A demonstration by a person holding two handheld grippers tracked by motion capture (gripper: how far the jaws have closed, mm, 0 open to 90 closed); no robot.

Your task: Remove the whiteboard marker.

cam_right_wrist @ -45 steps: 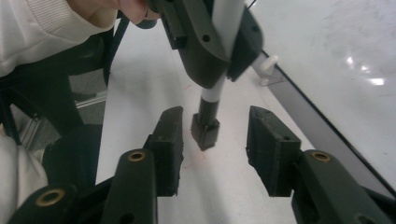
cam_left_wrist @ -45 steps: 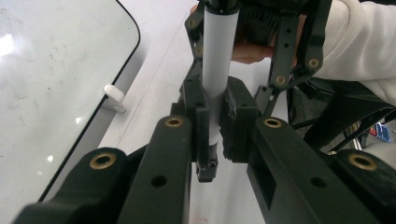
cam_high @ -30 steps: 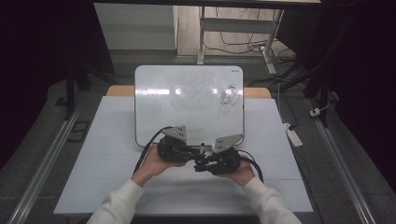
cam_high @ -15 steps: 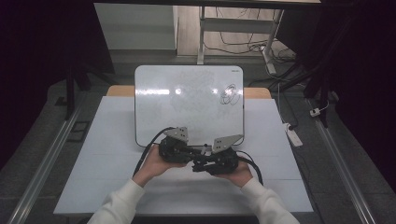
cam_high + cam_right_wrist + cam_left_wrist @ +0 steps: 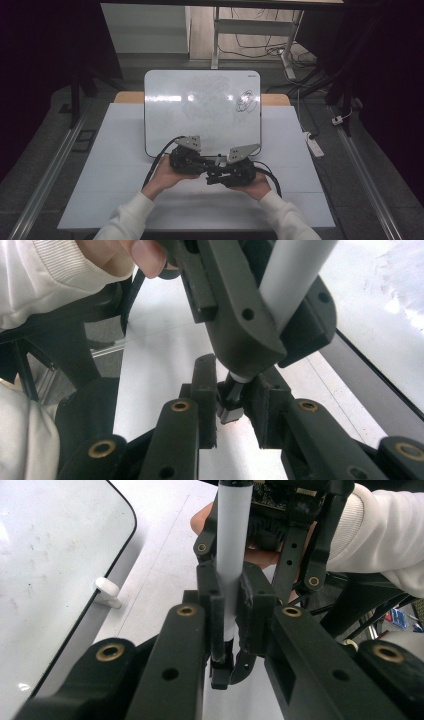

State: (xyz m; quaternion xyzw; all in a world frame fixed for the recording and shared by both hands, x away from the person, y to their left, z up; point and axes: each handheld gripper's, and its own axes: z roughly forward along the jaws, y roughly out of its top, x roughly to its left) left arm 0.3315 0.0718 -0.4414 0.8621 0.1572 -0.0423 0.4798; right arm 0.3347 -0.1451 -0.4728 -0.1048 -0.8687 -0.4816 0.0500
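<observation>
left side first: the left gripper (image 5: 192, 159) sits in the person's hand just at the near edge of the whiteboard (image 5: 200, 107), and in the left gripper view its jaws are pinched tight on the pale barrel of a marker (image 5: 231, 555). the marker's long axis runs straight out from that claw toward the other hand, level across the table (image 5: 125, 160), so the two grippers face each other nose to nose.

moving to the middle, the marker's dark cap (image 5: 231, 402) pokes out past the left jaws and sits right between the pads of the right gripper (image 5: 235, 405). those jaws have just been closing in; they look snug on the cap, though i can't quite tell if both pads are pressing yet.

over on the right, the right gripper (image 5: 235, 172) is the one nearer the cap end, lined up along the same axis. my read: the next move is a straight pull apart along the marker's length, and any tilt could jam the cap. a scribble (image 5: 246, 100) already sits on the board's far right.
</observation>
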